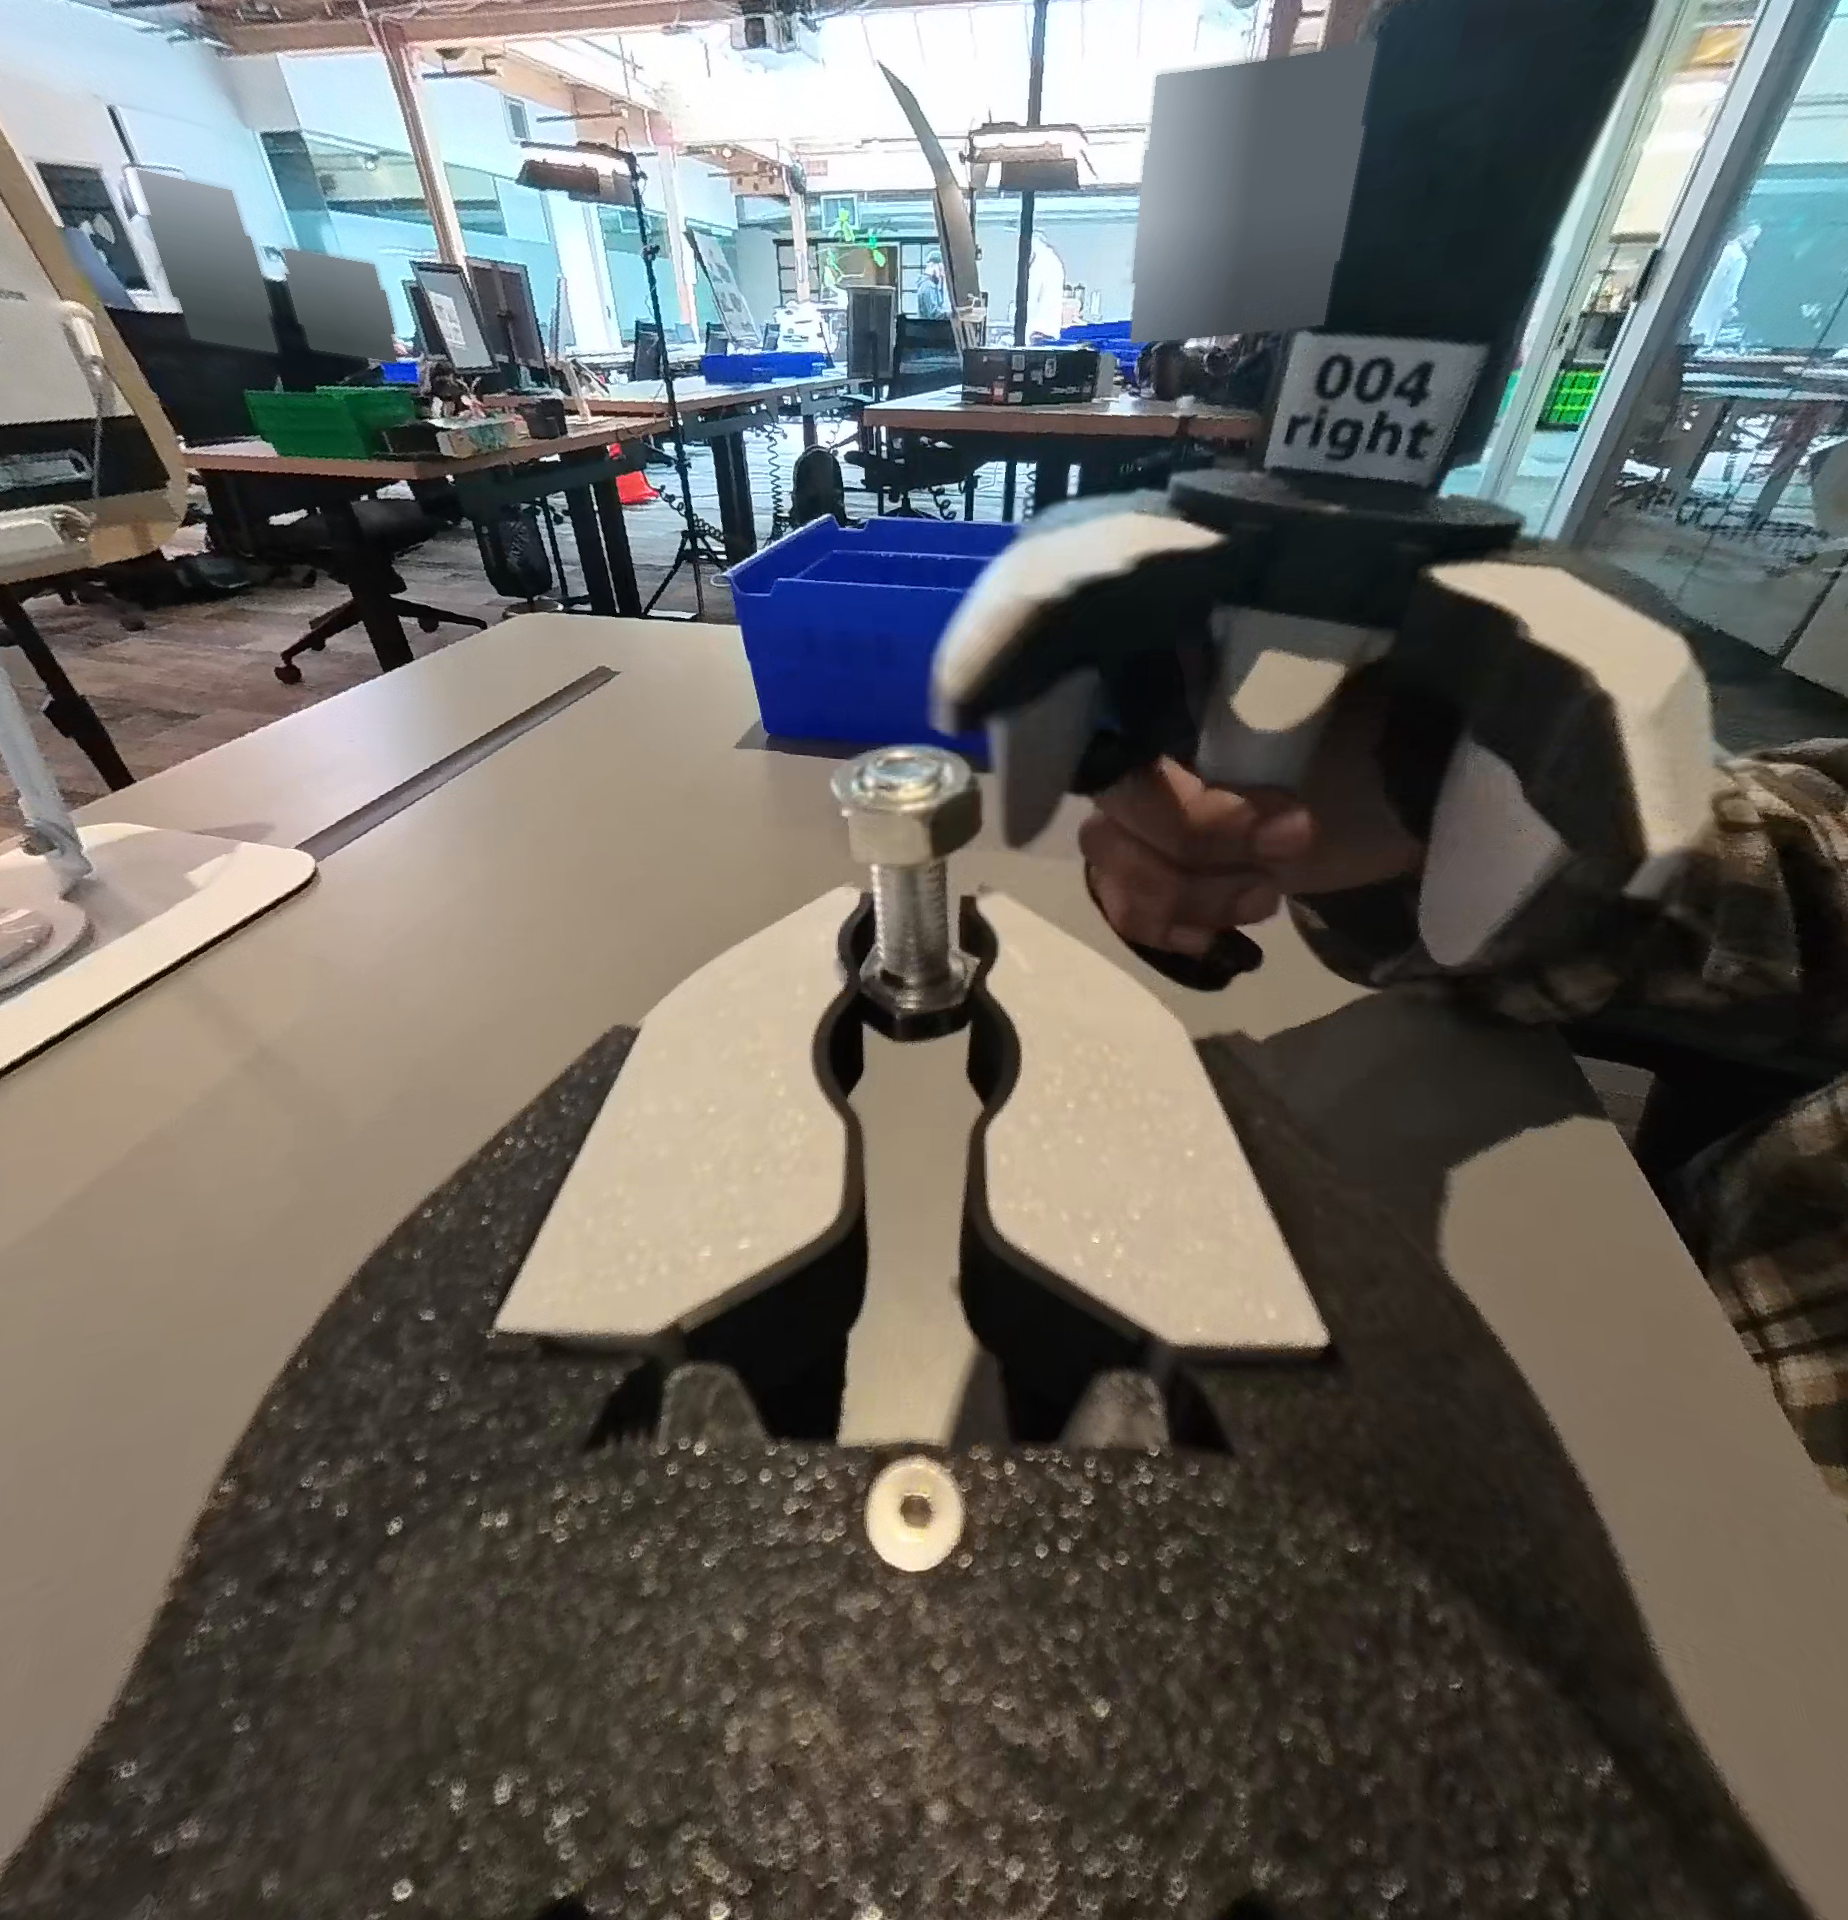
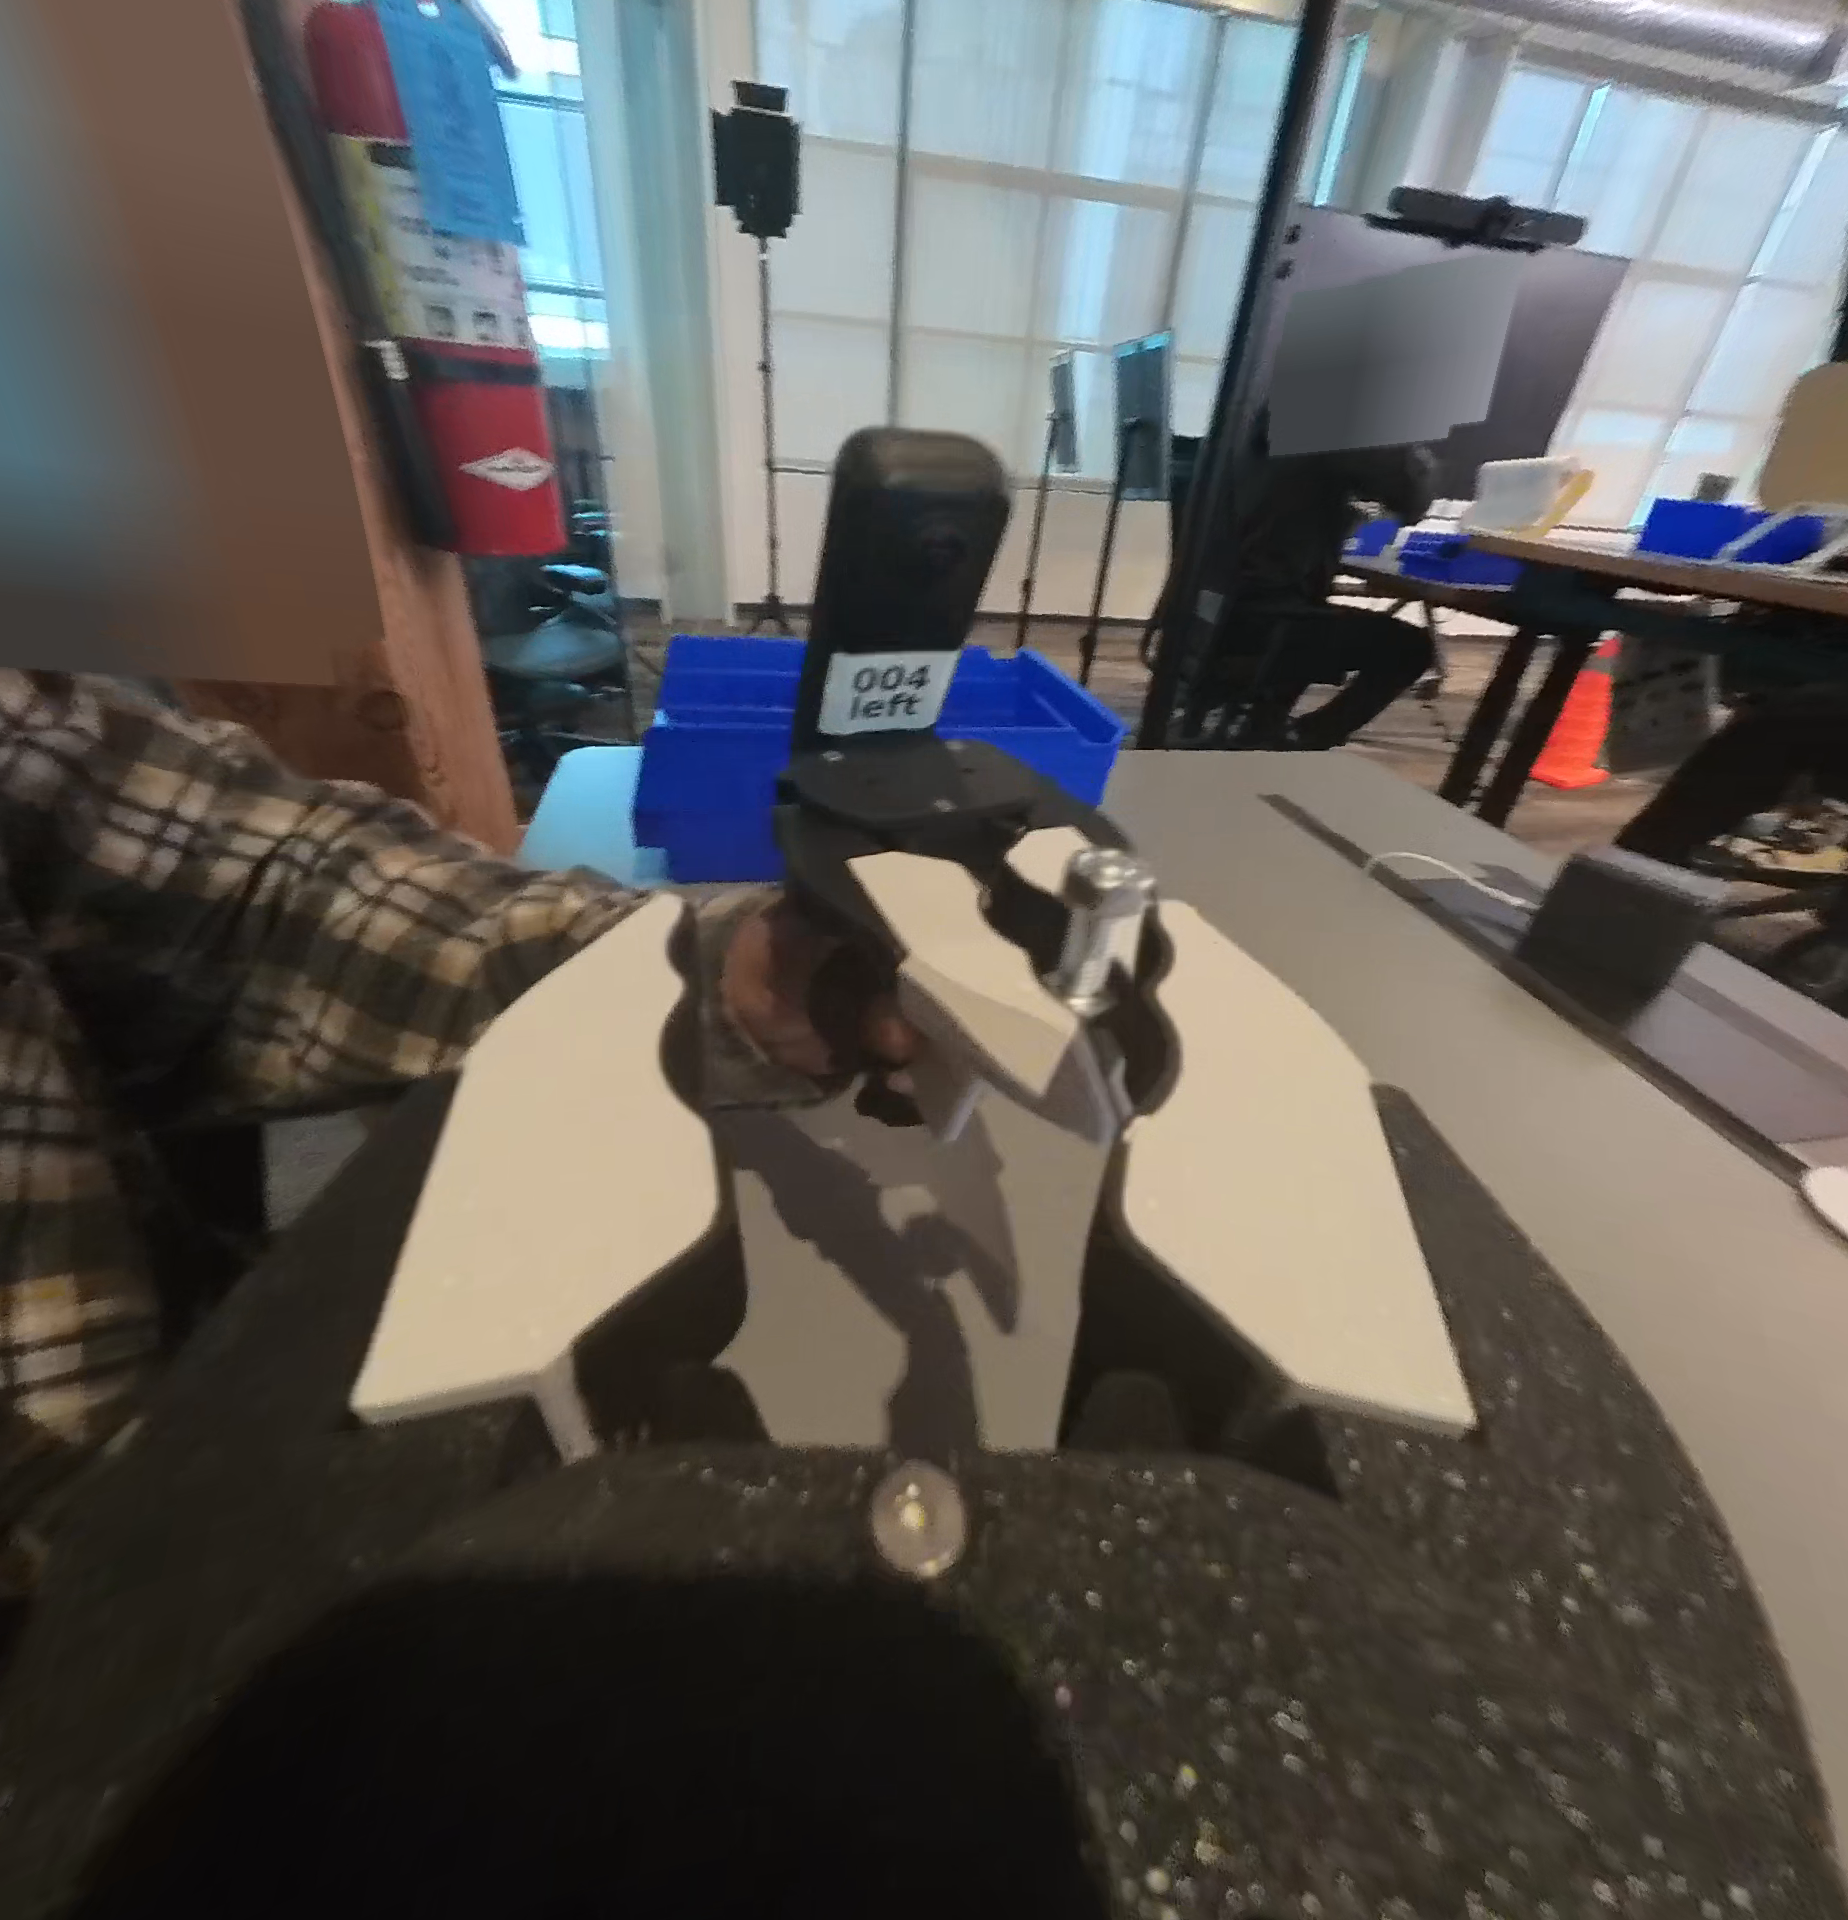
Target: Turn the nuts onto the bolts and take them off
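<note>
Bolt (image 1: 907,914) stands upright, head down, clamped at its base between the tips of the left gripper (image 1: 915,971). Nut (image 1: 912,805) sits at the very top of the thread, roughly level; bare thread shows between nut and fingers. Left gripper is clenched on the bolt head. Whether the head rests on the table (image 1: 380,1091) or hangs just above it cannot be told; the fingers hide the contact.

Right gripper (image 2: 915,940) has its jaws spread wide and grasps nothing. In the left wrist view it sits just right of the nut, one fingertip (image 1: 1034,769) close beside the nut but apart from it, blurred. The hand (image 1: 1200,862) holding it and a plaid sleeve (image 1: 1730,883) fill the right side. In the right wrist view the bolt (image 2: 1102,935) appears in front of the right-side finger, nut indistinct from blur.

Surface: plain grey tabletop with a dark slot (image 1: 463,758) running along it. Blue bin (image 1: 847,634) stands behind the bolt at the far edge, partly hidden by the right gripper. White lamp base (image 1: 151,883) lies at far left, cut off by the frame. A dark block (image 2: 1616,935) sits by the slot.

Room: open office with desks, monitors, light stands, glass walls, orange cone (image 2: 1574,727).

Open tabletop lies left of the bolt, up to the lamp base; right side is crowded by hand and gripper
</note>
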Demonstrator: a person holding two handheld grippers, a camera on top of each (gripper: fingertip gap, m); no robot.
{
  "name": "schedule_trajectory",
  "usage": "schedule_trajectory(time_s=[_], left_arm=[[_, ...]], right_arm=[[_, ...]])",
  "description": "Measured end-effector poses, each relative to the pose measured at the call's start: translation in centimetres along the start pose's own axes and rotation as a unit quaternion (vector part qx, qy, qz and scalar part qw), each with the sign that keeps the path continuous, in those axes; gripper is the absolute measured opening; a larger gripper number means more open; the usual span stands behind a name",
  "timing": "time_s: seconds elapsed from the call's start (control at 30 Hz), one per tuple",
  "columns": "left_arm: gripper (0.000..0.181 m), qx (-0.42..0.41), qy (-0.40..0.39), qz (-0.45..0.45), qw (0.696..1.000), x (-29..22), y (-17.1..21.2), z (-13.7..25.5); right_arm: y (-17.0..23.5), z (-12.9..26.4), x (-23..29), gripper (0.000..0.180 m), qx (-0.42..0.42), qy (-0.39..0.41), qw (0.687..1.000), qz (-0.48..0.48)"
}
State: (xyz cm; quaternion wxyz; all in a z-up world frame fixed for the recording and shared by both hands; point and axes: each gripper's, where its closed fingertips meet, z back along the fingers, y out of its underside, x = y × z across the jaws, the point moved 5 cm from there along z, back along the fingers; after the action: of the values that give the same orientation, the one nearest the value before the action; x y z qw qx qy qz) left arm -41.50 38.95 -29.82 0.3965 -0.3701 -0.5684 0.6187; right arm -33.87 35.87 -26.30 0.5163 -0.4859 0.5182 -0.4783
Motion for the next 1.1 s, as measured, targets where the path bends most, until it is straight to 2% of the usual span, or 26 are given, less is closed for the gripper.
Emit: schedule_trajectory(time_s=[0.07,0.23,0.3,0.33,0.37,0.47,0.6,0.7,0.77,0.87,0.93,1.1], left_arm=[[0.015,0.0,0.005,-0.004,1.0,-0.2,0.0,-0.1],[0.015,-0.002,0.006,-0.008,1.0,-0.4,-0.2,-0.1],[0.015,-0.002,0.0,-0.003,1.0,-0.1,-0.2,0.1],[0.015,-0.001,-0.002,-0.001,1.0,0.0,-0.1,0.1],[0.015,-0.001,-0.006,0.002,1.0,0.2,-0.1,0.2],[0.015,-0.003,-0.004,0.005,1.0,0.3,-0.1,0.3],[0.015,-0.004,0.004,-0.002,1.0,-0.2,-0.2,0.0],[0.015,-0.008,0.008,-0.005,1.0,-0.3,-0.3,0.0],[0.015,-0.008,0.006,-0.003,1.0,-0.3,-0.3,0.1],[0.015,-0.006,-0.008,0.004,1.0,0.3,-0.3,0.4],[0.015,-0.008,-0.009,0.008,1.0,0.4,-0.3,0.5],[0.015,-0.008,0.005,-0.001,1.0,-0.3,-0.3,0.0]], right_arm=[[-0.4,-0.6,-1.0,0.093,-0.001,0.014,1.0,-0.002],[0.1,-2.8,-0.7,0.096,0.013,-0.037,0.999,-0.017],[0.5,-2.5,0.6,0.106,0.024,-0.038,0.999,-0.013],[0.6,-1.9,1.3,0.107,0.025,-0.032,0.999,-0.001],[0.7,-1.2,2.1,0.1,0.026,-0.033,0.999,0.007],[0.3,-0.2,1.9,0.108,0.015,0.003,1.0,0.01],[-0.6,-2.0,0.1,0.118,0.006,0.0,1.0,0.008],[0.0,-4.0,-0.2,0.119,0.023,-0.034,0.999,-0.005],[0.6,-3.9,0.5,0.127,0.041,-0.032,0.999,-0.005],[0.5,-1.3,2.5,0.116,0.027,-0.019,0.999,0.006],[0.4,0.2,2.4,0.117,0.02,0.019,1.0,0.014],[-0.8,-1.2,0.8,0.12,-0.004,0.019,1.0,0.016]])
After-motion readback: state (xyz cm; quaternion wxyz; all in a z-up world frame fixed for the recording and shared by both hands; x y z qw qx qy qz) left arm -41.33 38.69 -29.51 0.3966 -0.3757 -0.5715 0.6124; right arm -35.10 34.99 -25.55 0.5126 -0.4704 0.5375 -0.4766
